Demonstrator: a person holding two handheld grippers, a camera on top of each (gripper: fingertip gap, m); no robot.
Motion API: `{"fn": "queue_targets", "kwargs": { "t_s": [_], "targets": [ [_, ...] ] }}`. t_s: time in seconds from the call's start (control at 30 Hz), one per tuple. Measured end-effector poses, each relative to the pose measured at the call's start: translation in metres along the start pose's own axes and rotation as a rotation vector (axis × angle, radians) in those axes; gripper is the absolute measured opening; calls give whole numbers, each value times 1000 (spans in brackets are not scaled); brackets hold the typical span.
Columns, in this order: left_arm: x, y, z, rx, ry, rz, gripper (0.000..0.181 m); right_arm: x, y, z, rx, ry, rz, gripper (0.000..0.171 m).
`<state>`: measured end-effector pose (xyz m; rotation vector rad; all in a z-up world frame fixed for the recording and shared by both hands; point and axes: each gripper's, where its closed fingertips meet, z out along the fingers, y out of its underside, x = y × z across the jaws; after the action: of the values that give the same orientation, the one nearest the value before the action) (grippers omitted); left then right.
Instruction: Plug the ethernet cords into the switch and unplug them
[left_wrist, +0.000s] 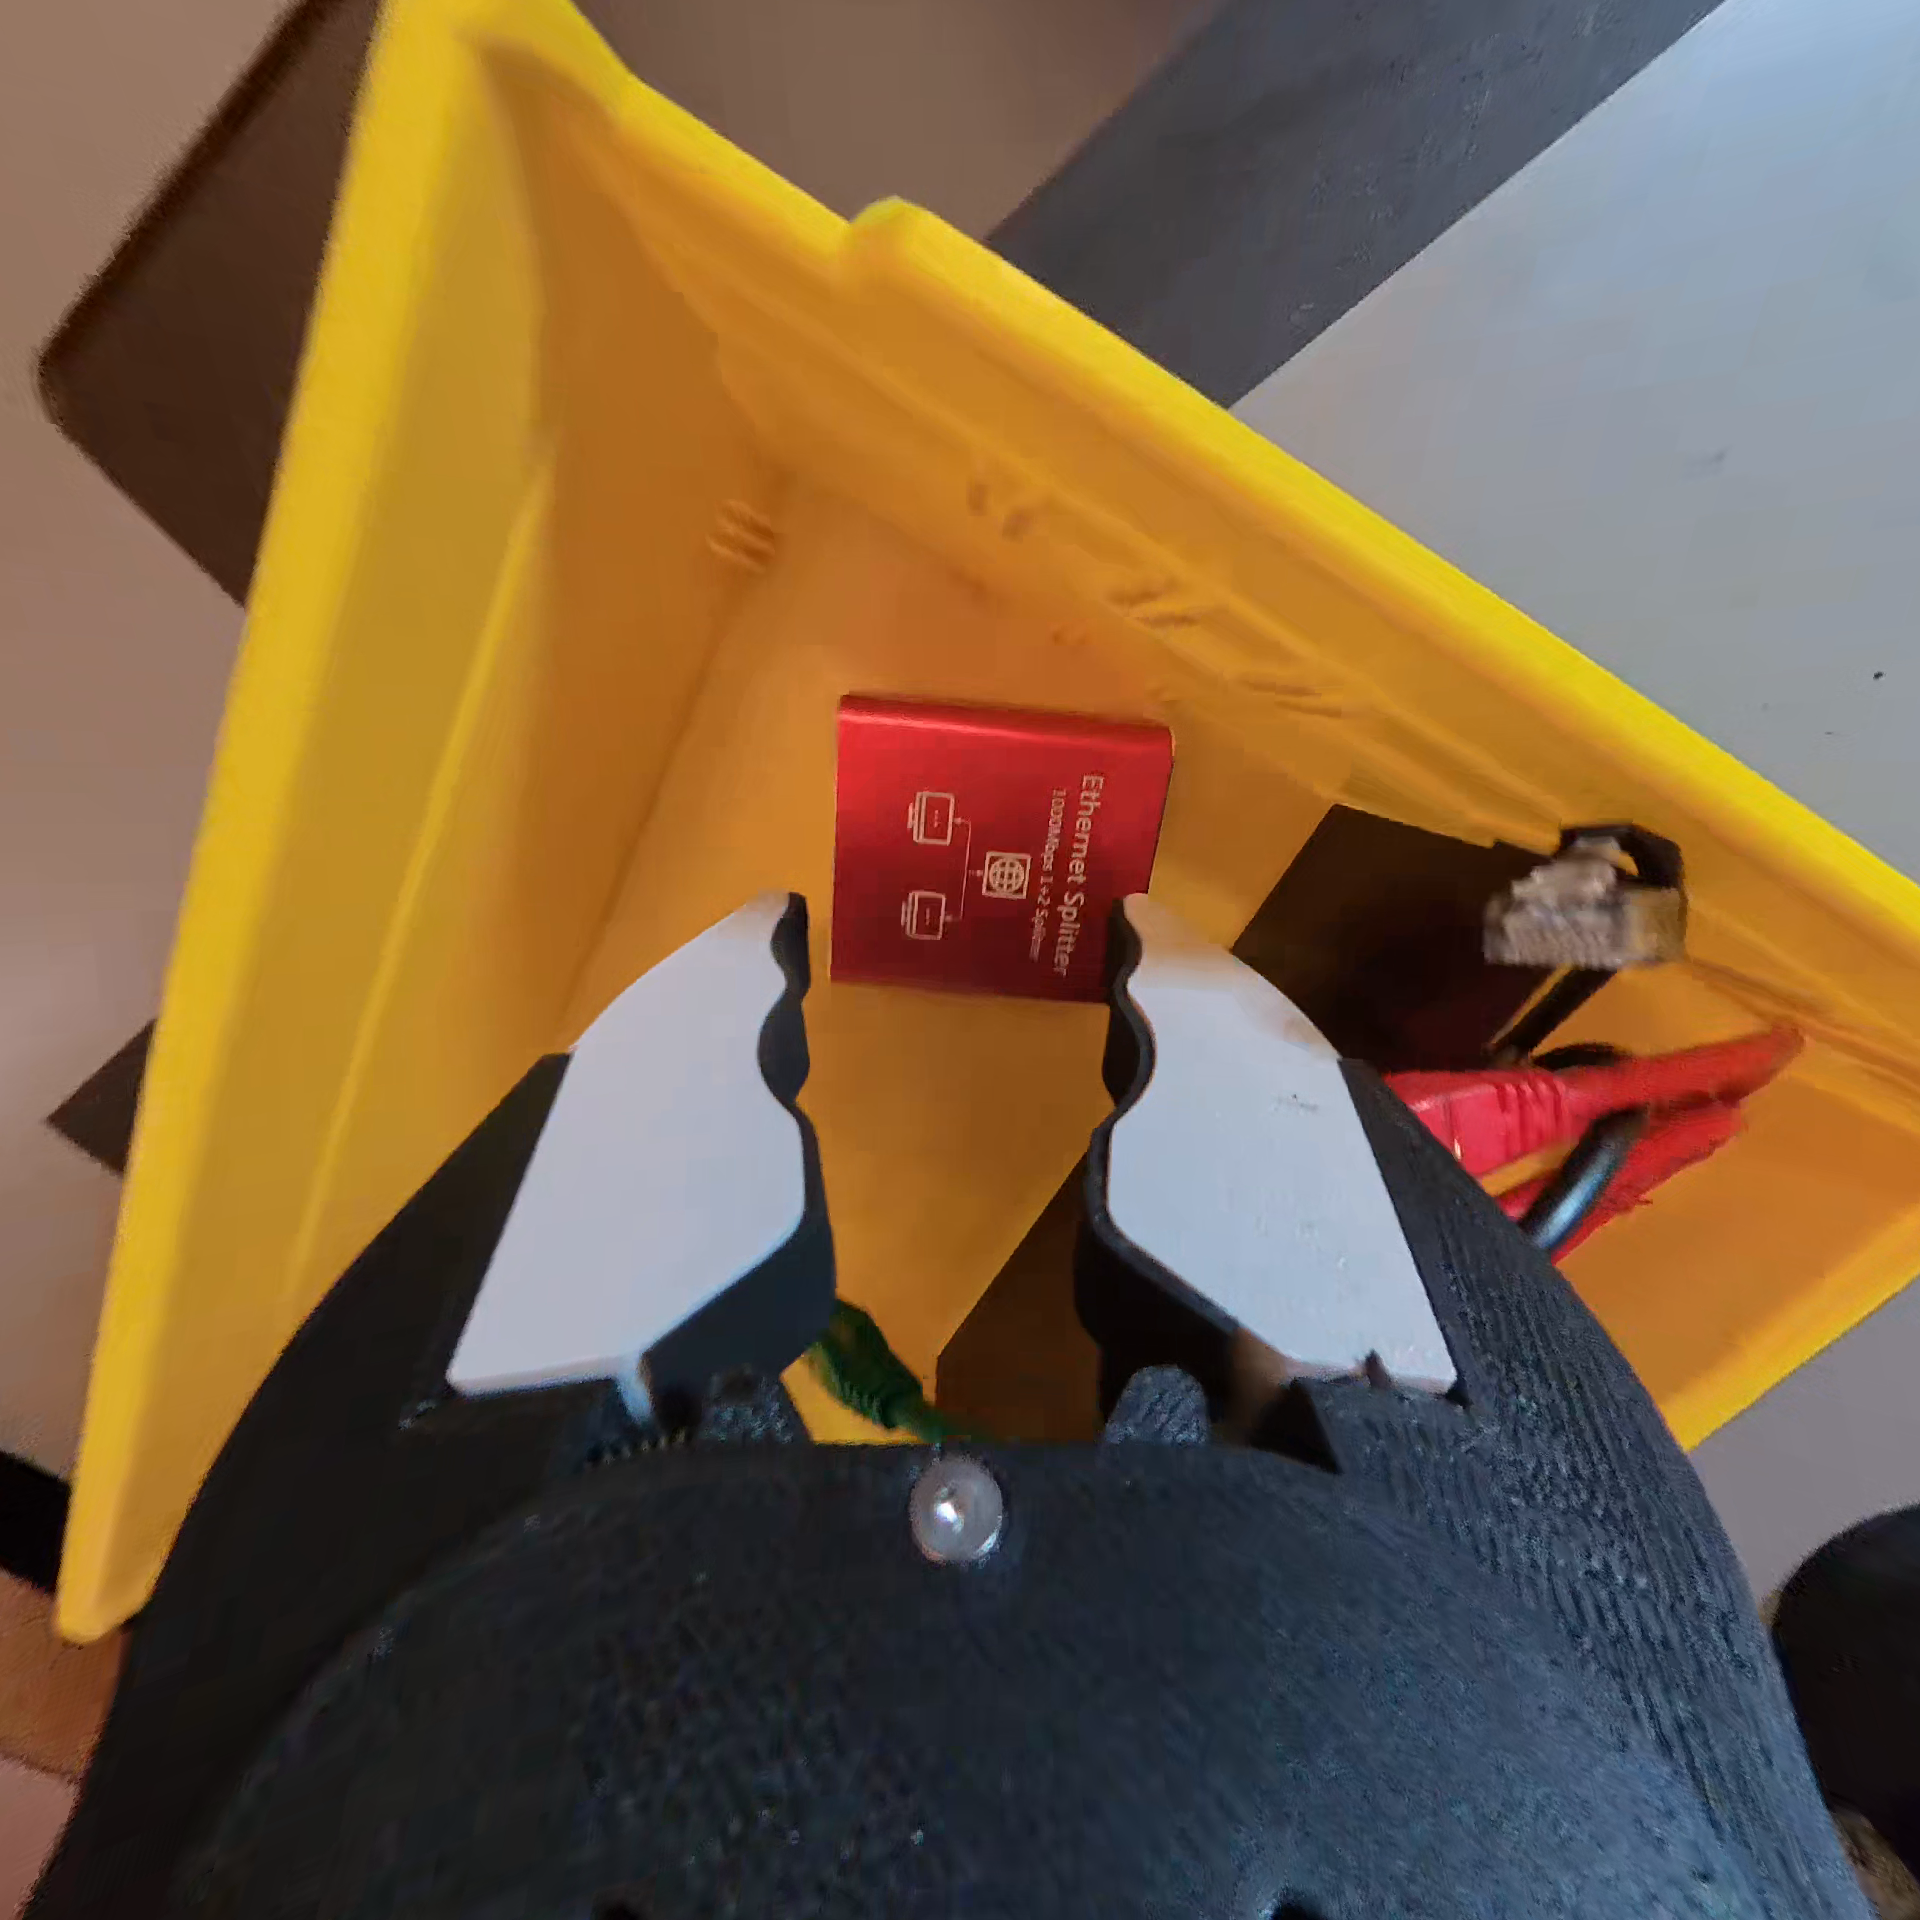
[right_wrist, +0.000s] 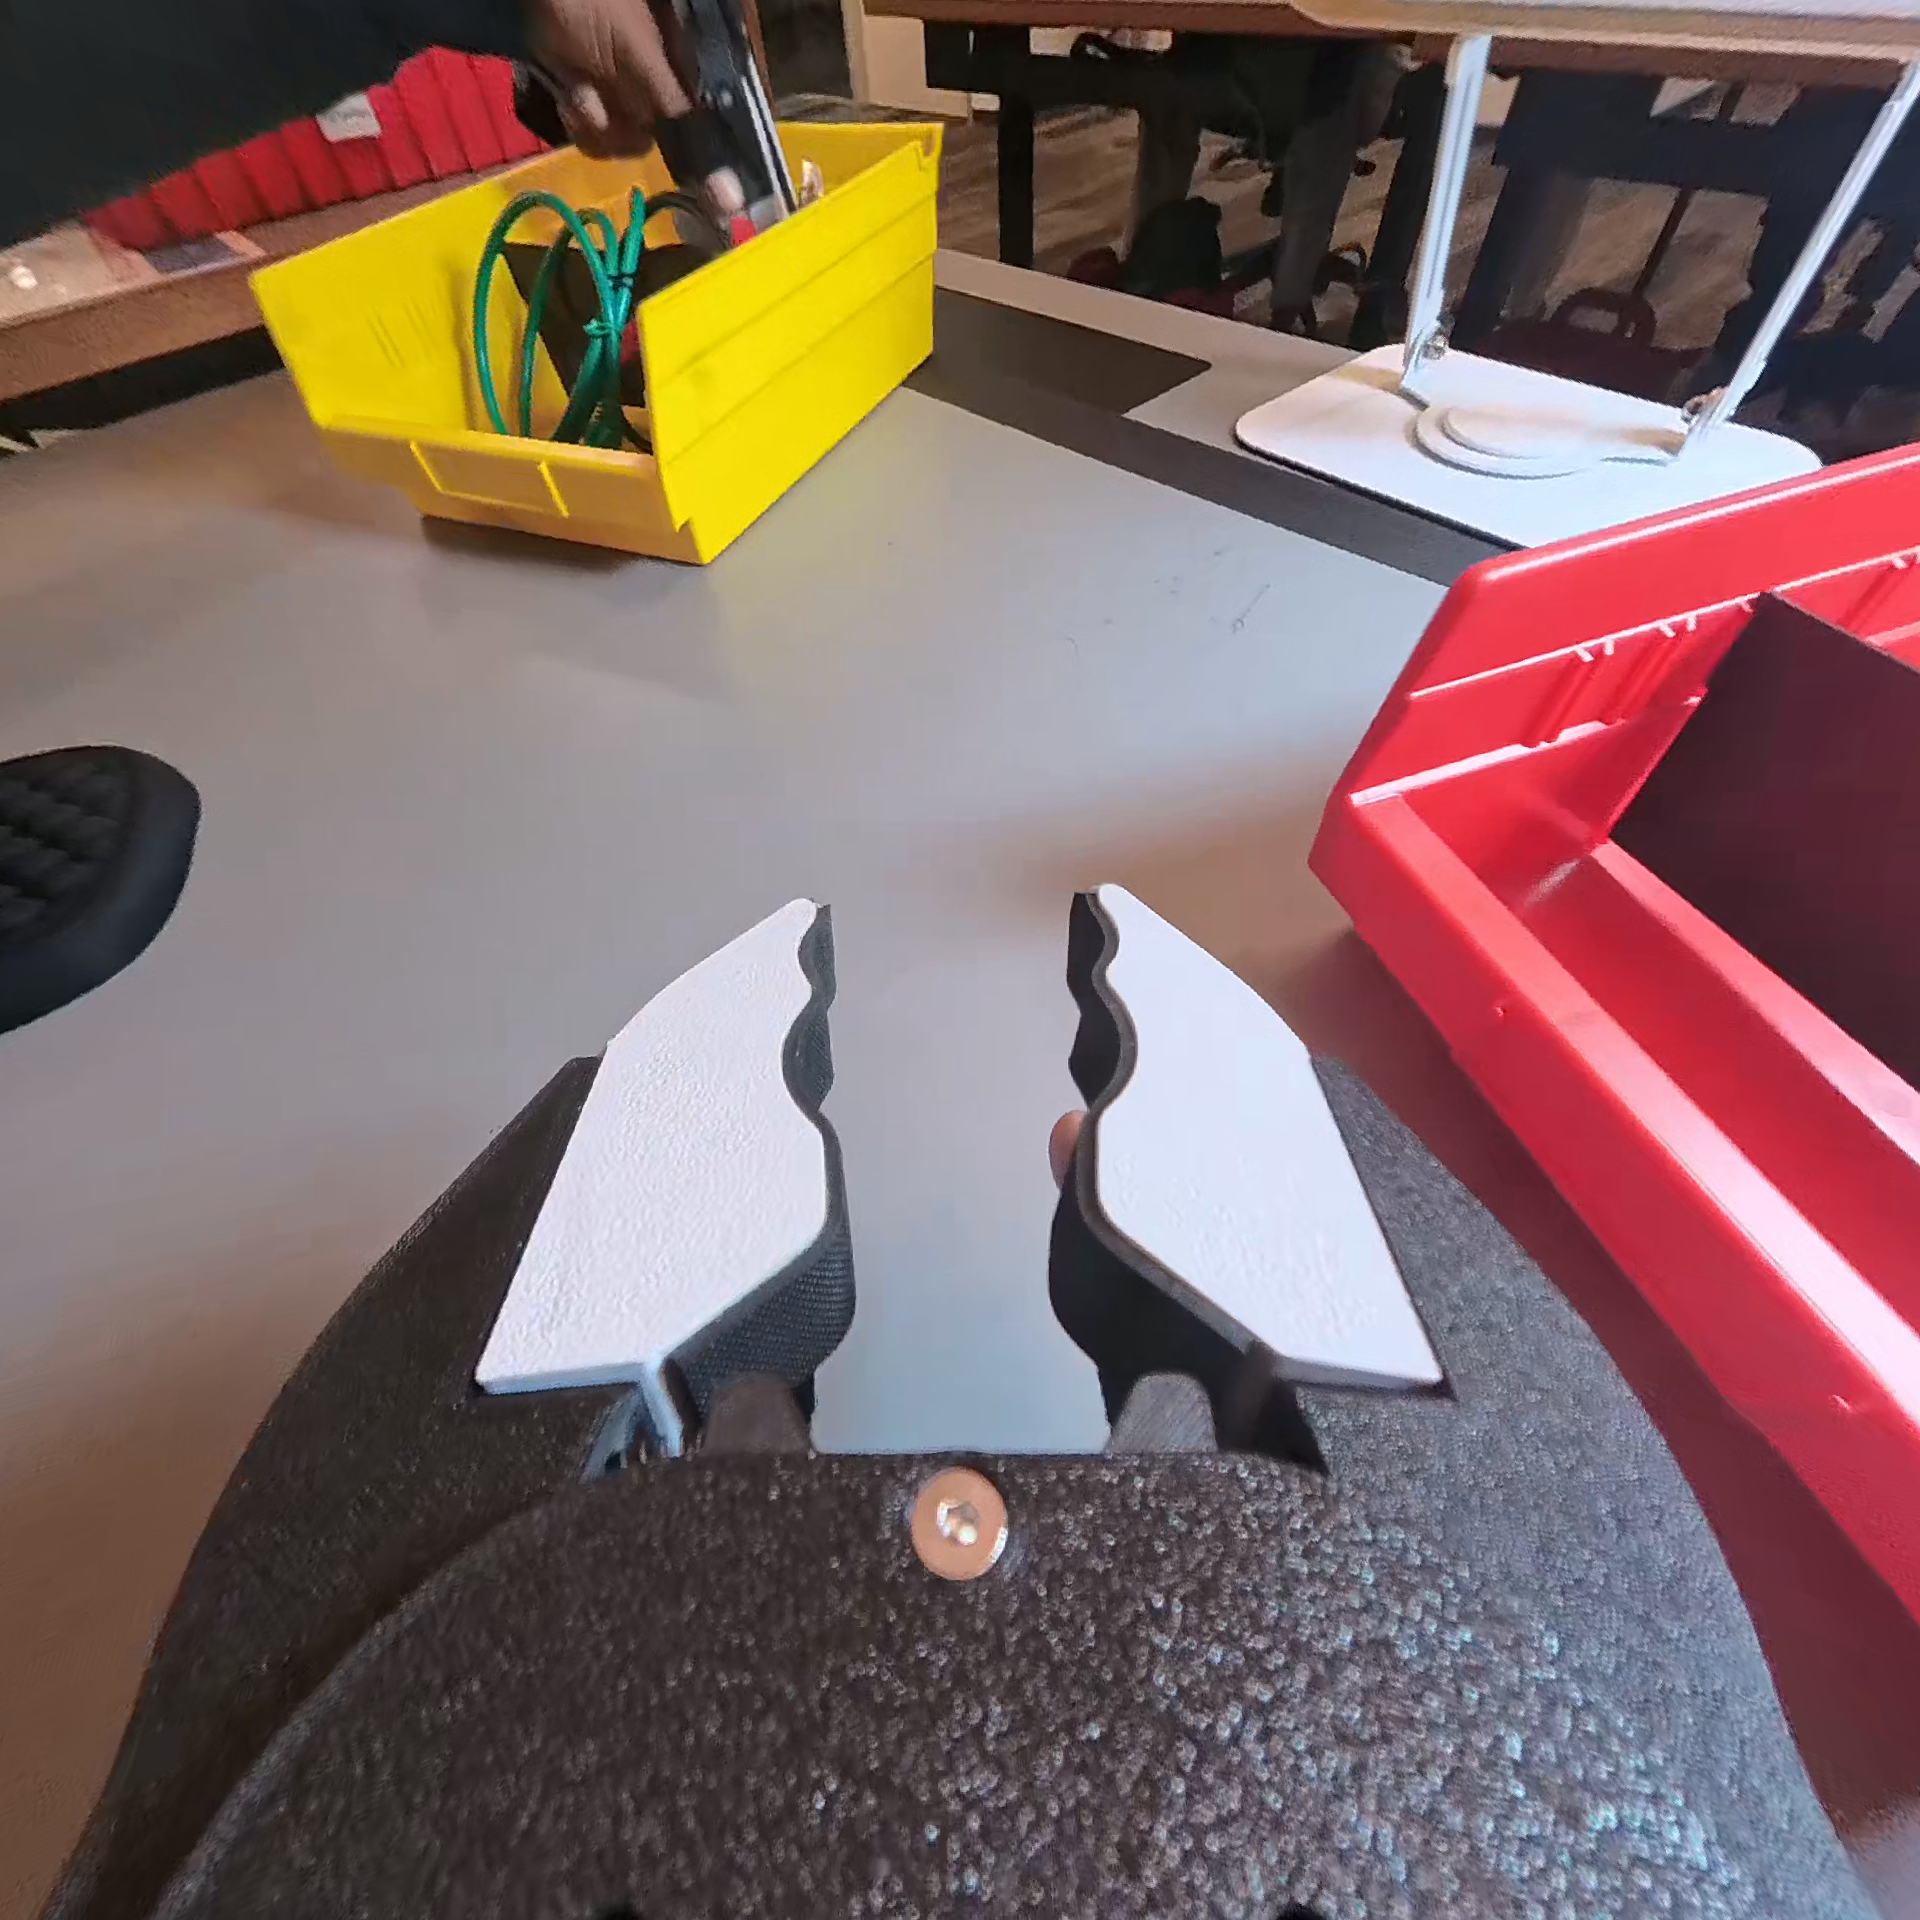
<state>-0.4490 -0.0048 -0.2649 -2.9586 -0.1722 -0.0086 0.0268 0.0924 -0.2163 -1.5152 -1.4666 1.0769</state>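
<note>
A small red metal switch box (left_wrist: 997, 847) lies flat on the floor of a yellow bin (left_wrist: 436, 727). My left gripper (left_wrist: 956, 920) is open, its tips reaching to either side of the box's near end, not closed on it. A red ethernet cord (left_wrist: 1621, 1091) and a clear plug on a black cord (left_wrist: 1579, 914) lie at the bin's right side. A green cord (left_wrist: 868, 1361) shows under the gripper. In the right wrist view the yellow bin (right_wrist: 790, 312) stands far left with the coiled green cord (right_wrist: 540, 301) inside. My right gripper (right_wrist: 951, 925) is open and empty above the grey table.
A red bin (right_wrist: 1558, 935) with a dark divider stands at the right. A white stand base (right_wrist: 1507, 436) sits at the back right. A black padded object (right_wrist: 73, 873) lies at the left edge. A person's hand (right_wrist: 603, 73) holds the left gripper over the yellow bin.
</note>
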Motion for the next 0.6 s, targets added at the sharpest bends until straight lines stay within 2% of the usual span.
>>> {"fn": "queue_targets", "kwargs": {
  "t_s": [0.1, 0.2, 0.33, 0.43, 0.5, 0.6],
  "targets": [
    [4, -3, 9, -24, 69, -16, 61, 3, 1, 4, 15, -14, 24, 41],
    [4, -1, 13, -49, 146, -44, 61, 2, 4, 6, 11, -30, 29, 40],
    [-10, -8, 9, -15, 155, -78, 57, 4, 12, 7, -7, -34, 28, 39],
    [-15, -3, 14, -75, 103, -5, 57, 3, 14, 9, -10, -49, 41, 39],
    [-4, 1, 20, -128, 129, 56, 63, 3, 15, 11, -15, -49, 36, 39],
    [0, -3, 21, -135, 110, 129, 64, 3, 17, 11, -22, -44, 34, 38]
  ]
}}
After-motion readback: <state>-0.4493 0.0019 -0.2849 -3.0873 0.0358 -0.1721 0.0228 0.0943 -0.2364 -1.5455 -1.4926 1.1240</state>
